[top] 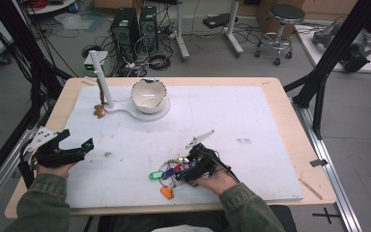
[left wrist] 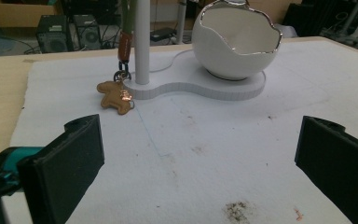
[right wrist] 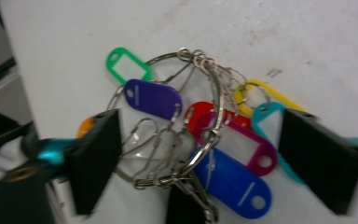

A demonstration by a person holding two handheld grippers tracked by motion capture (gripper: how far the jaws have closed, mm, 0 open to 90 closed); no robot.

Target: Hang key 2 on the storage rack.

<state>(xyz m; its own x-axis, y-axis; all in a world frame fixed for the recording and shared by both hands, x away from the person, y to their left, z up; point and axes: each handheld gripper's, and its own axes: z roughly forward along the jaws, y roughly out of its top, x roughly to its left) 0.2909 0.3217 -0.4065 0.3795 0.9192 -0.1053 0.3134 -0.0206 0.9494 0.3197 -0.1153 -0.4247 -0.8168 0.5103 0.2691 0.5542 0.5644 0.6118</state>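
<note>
From the high view, the bunch of key tags (top: 166,175) lies on the white mat (top: 251,145) near the table's near edge, right of centre, with the right gripper (top: 186,173) over its right side; the left gripper (top: 79,147) rests at the near left, jaws spread wide.

In the left gripper view, the wide jaws face a white egg-shaped bowl (left wrist: 235,42) on its stand (left wrist: 200,86) and a hanging gingerbread charm (left wrist: 115,96).

In the right gripper view, the jaws straddle the bunch without pressing; its tags fan out in all directions from the ring (right wrist: 214,126), so it has no single long axis.
</note>
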